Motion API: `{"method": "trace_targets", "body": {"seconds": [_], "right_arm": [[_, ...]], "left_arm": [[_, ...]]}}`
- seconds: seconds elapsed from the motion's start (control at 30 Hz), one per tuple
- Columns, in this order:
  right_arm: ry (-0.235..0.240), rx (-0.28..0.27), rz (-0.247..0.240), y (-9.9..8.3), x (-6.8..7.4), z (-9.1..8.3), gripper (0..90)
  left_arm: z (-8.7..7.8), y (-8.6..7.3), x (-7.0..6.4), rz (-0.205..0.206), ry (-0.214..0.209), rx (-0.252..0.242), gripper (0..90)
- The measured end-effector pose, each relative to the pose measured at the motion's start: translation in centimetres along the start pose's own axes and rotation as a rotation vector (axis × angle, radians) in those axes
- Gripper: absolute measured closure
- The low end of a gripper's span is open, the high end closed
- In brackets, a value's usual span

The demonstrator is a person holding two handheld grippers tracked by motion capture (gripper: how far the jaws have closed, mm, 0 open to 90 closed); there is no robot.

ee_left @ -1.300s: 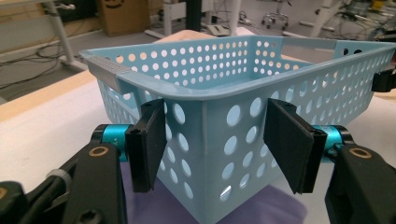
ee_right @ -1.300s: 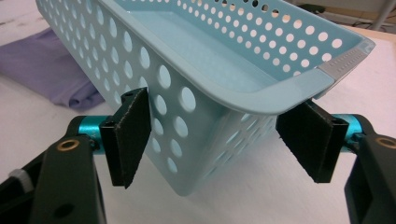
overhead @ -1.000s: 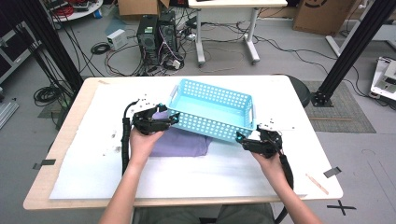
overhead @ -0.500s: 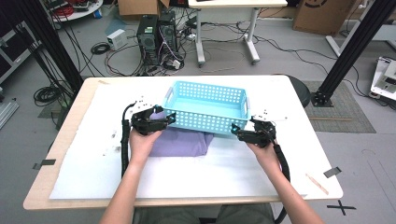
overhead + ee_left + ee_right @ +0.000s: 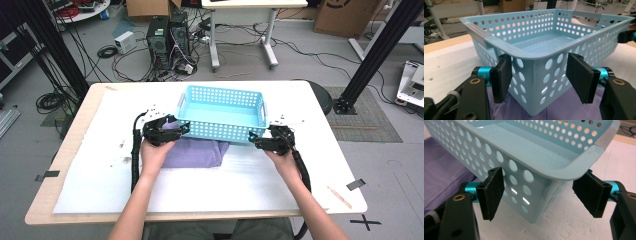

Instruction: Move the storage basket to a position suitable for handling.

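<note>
- Now the left gripper stands wide, jaws either side of a near corner of the blue basket, pads apart from it.
- Right gripper likewise wide, straddling the other near corner.
- Purple cloth lies under the basket, between both grippers.

- Your left gripper has a black body, and a black cable loops off it beside your forearm.
- Its fingers end in flat, black, rectangular pads on turquoise metal collars; a brass-ringed screw hole sits on each black arm.
- Your right gripper is built the same: black pads, turquoise collars, black cable trailing along your arm.
- Your forearms are bare, no sleeves in sight.
</note>
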State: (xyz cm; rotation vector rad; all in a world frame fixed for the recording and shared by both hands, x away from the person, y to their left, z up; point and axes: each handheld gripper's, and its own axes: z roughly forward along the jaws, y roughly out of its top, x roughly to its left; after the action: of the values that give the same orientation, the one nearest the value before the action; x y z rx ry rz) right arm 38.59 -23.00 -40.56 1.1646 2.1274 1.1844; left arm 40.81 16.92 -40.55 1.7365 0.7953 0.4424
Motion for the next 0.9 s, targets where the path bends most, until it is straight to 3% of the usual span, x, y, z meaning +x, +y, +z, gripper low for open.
{"method": "trace_targets", "body": {"seconds": [0.17,0.33,0.6,0.8,0.9], "right_arm": [[-0.005,0.012,0.044,0.5,-1.1,0.9,33.4],[-0.052,0.033,0.033,0.8,-1.2,2.0,35.4],[-0.077,0.034,0.044,1.3,-1.1,2.9,37.0],[-0.073,0.037,0.045,1.2,-1.0,3.1,36.4],[-0.104,0.046,0.028,1.1,-0.8,3.0,31.7]], "left_arm": [[0.6,-0.2,-0.1,0.016,0.003,0.013,36.3],[1.0,-0.4,0.0,0.01,0.022,0.008,35.4],[1.5,-0.6,0.3,0.012,0.047,-0.004,34.1],[1.8,-0.8,0.5,0.021,0.071,0.028,33.9],[1.6,-0.7,0.3,0.036,0.095,0.041,32.1]]}}
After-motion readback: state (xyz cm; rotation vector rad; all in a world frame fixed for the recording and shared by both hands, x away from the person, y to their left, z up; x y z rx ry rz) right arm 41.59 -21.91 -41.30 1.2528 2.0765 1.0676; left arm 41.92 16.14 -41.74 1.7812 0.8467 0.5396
